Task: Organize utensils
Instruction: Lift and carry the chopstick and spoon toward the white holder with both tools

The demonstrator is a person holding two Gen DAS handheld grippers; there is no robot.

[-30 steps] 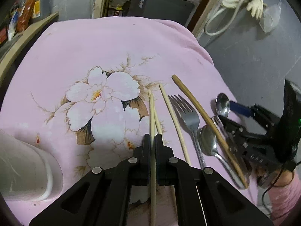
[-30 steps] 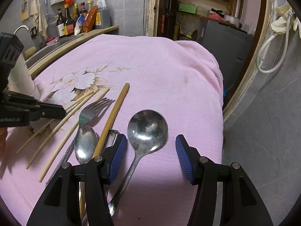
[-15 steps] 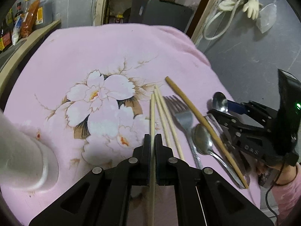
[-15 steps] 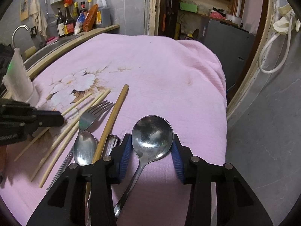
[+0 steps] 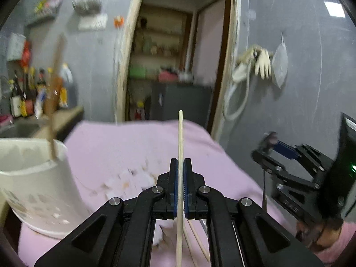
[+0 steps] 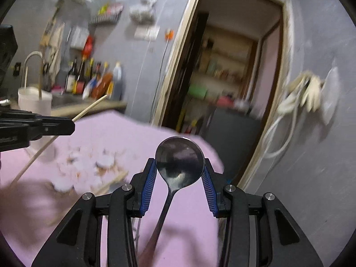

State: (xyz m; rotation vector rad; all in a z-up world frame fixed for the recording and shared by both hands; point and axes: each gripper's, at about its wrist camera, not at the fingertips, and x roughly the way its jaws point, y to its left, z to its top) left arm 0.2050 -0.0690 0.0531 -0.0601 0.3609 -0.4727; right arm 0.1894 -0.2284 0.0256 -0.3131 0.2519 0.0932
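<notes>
My left gripper (image 5: 180,162) is shut on a pale wooden chopstick (image 5: 180,133), which it holds in the air, tip pointing away. A white utensil holder (image 5: 33,178) stands at the left on the pink cloth, with a brown wooden stick (image 5: 53,102) in it. My right gripper (image 6: 180,166) is shut on the bowl of a large metal spoon (image 6: 180,158); the blue pads press both sides and the handle hangs down. The right wrist view shows the left gripper (image 6: 71,124) with its chopstick (image 6: 93,106) at the left, near the holder (image 6: 33,102).
Two more chopsticks (image 5: 198,240) lie on the flowered pink cloth (image 6: 189,222) below the left gripper. Bottles (image 6: 89,77) and a tap (image 6: 33,57) stand on the counter behind the holder. An open doorway (image 5: 173,66) lies ahead, and gloves (image 5: 260,62) hang on the grey wall.
The right gripper shut on the spoon's bowl and lifted it off the cloth. The left gripper lifted its chopstick. Both views tilted up from the table to the doorway.
</notes>
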